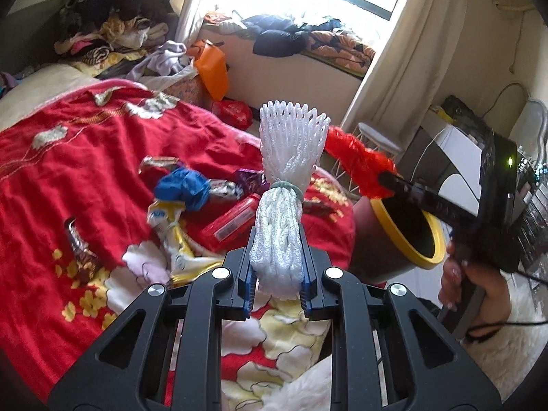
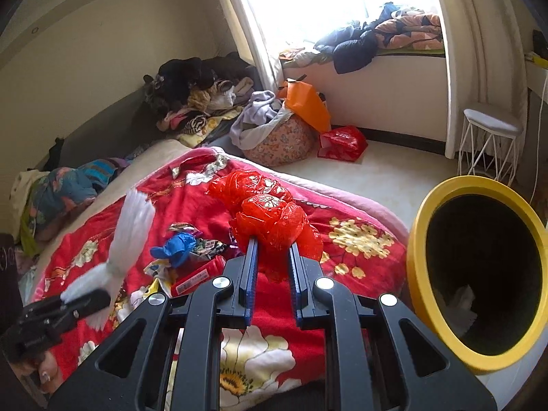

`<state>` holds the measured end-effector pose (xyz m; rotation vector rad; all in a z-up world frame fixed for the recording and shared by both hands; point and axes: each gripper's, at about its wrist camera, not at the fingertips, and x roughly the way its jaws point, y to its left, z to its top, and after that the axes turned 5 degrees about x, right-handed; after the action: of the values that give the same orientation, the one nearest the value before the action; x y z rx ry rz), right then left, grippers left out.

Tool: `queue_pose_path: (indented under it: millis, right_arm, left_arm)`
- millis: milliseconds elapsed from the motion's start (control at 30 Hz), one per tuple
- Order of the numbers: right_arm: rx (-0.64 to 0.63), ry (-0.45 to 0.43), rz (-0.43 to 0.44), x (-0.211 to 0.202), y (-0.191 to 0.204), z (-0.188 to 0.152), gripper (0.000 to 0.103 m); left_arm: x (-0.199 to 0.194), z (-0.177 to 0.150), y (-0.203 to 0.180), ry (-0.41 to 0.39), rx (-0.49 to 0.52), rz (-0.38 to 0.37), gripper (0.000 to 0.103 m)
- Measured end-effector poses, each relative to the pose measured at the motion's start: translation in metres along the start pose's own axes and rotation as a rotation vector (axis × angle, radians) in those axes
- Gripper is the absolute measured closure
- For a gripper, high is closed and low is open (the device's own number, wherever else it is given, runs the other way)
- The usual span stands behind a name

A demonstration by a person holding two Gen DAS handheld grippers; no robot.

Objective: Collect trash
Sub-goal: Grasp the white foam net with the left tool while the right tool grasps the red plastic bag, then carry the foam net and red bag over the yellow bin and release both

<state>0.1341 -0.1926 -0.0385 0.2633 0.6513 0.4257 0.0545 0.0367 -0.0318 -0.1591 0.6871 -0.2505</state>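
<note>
My left gripper (image 1: 276, 257) is shut on a white foam net sleeve (image 1: 284, 185) tied with a band, held upright above the red floral bedspread (image 1: 68, 157). It also shows in the right wrist view (image 2: 128, 229). My right gripper (image 2: 272, 253) is shut on a crumpled red plastic bag (image 2: 270, 209), held above the bed's edge, left of the yellow-rimmed trash bin (image 2: 479, 274). In the left wrist view the red bag (image 1: 359, 161) hangs just above the bin (image 1: 411, 236). Loose trash lies on the bed: a blue wad (image 1: 183, 188), a red packet (image 1: 229, 227), foil wrappers (image 1: 171, 239).
Piles of clothes (image 2: 198, 99) lie at the bed's head and on the window ledge (image 2: 376, 41). An orange bag (image 2: 304, 102), a red bag (image 2: 342, 142) and a floral sack (image 2: 281, 140) stand on the floor. A white wire stool (image 2: 489, 144) stands behind the bin.
</note>
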Motion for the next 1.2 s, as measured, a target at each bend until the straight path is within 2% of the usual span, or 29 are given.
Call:
queue_pose_path:
  millis: [533, 967, 1200]
  right_arm:
    - [0.05, -0.079, -0.069, -0.049, -0.027, -0.009, 0.087]
    - [0.14, -0.124, -0.144, -0.073, -0.068, -0.008, 0.087]
    - [0.174, -0.162, -0.214, -0.087, -0.091, -0.009, 0.087]
  left_arm:
    - [0.002, 0.023, -0.044, -0.045, 0.063, -0.054, 0.088]
    - [0.012, 0.031, -0.08, -0.05, 0.119, -0.102, 0.088]
    - [0.019, 0.033, -0.095, -0.045, 0.139, -0.125, 0.088]
